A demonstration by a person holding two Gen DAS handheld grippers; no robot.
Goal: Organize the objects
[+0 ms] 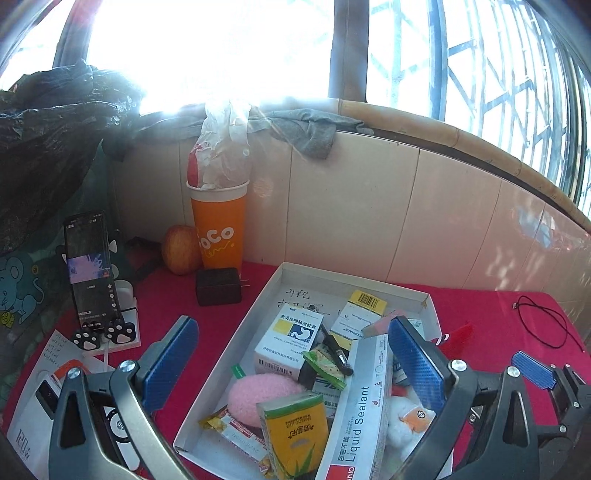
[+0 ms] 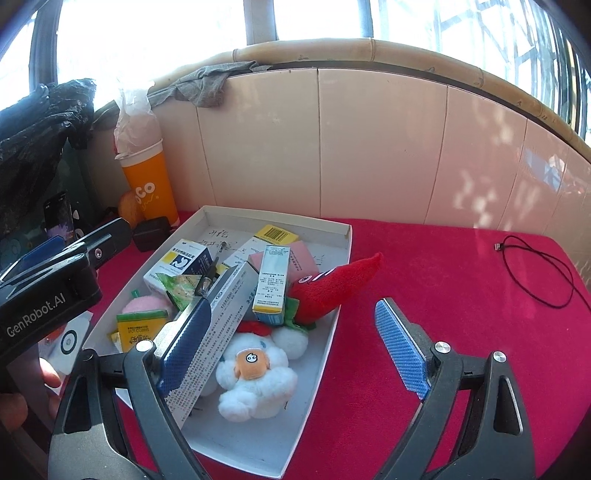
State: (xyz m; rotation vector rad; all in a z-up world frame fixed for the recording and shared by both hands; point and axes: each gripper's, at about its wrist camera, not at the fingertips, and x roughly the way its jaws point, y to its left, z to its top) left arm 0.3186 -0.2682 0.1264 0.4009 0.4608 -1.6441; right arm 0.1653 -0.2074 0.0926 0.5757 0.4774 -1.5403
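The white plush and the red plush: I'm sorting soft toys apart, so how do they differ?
The white plush is round, fluffy and lobed, with an orange face patch; the red plush is long, smooth and tapers to a point. The white plush lies wholly inside the white tray; the red plush pokes its tip out over the tray's right rim above the red cloth. Both are soft toys in the same tray, and neither tool holds one.

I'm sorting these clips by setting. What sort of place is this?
Probably a home, at a table by a window: barred window above a tiled wall, a red cloth, and household clutter such as a propped phone and an apple.
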